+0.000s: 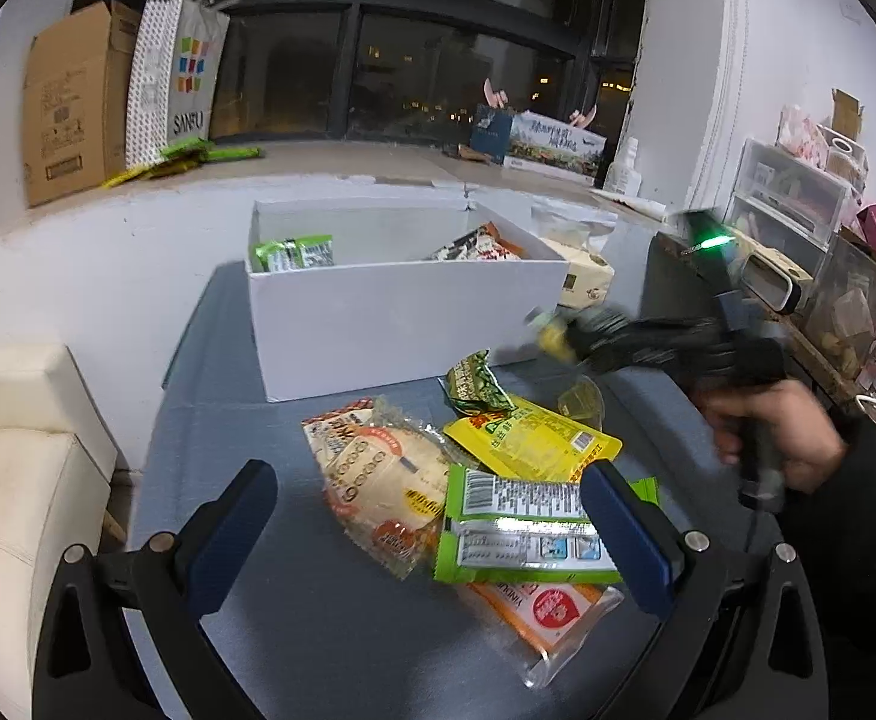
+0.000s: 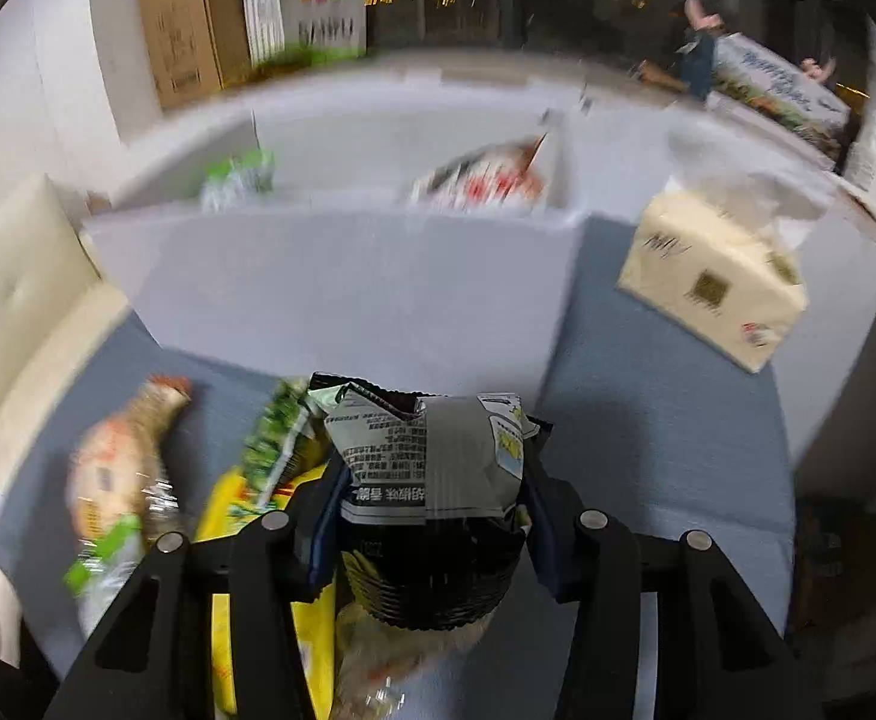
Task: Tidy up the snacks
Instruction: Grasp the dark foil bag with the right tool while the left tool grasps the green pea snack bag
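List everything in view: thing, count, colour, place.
white box: 1, white, far side of table
packets in box: 2 visible, one green, one red-black
loose snack packets: at least 5, yellow, green, orange, clear, near side of table
grey table: 1, blue-grey
tissue pack: 1, cream, right of box
cardboard box: 1, brown, on sill
grey packet: 1, grey-black, between right jaws
left gripper: open, over the loose packets
right gripper: shut on grey packet
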Demonstrator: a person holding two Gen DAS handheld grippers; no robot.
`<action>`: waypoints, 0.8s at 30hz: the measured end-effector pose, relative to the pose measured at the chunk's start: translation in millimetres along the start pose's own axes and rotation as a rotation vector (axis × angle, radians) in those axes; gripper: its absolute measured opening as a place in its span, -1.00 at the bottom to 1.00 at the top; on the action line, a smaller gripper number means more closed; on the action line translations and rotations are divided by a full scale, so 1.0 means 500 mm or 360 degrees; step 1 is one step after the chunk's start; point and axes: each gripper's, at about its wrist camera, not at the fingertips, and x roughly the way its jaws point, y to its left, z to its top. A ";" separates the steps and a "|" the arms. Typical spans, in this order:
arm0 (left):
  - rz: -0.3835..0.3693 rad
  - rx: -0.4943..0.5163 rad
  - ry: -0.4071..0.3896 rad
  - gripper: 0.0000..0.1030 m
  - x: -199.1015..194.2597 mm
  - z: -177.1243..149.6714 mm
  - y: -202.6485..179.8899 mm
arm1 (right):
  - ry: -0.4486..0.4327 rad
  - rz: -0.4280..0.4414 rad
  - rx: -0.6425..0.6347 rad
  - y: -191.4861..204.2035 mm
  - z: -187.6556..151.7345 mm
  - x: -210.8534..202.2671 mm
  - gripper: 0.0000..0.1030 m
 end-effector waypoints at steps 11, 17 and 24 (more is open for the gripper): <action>0.0021 0.0071 0.0222 1.00 0.209 0.108 -0.096 | -0.0552 -0.0023 0.0251 -0.035 -0.071 -0.312 0.05; 0.0158 0.0155 0.0385 1.00 0.338 0.128 -0.140 | -0.0649 -0.0061 0.0324 -0.036 -0.132 -0.383 0.05; 0.0261 0.0135 0.0568 0.72 0.440 0.127 -0.128 | -0.0661 -0.0047 0.0362 -0.057 -0.150 -0.402 0.06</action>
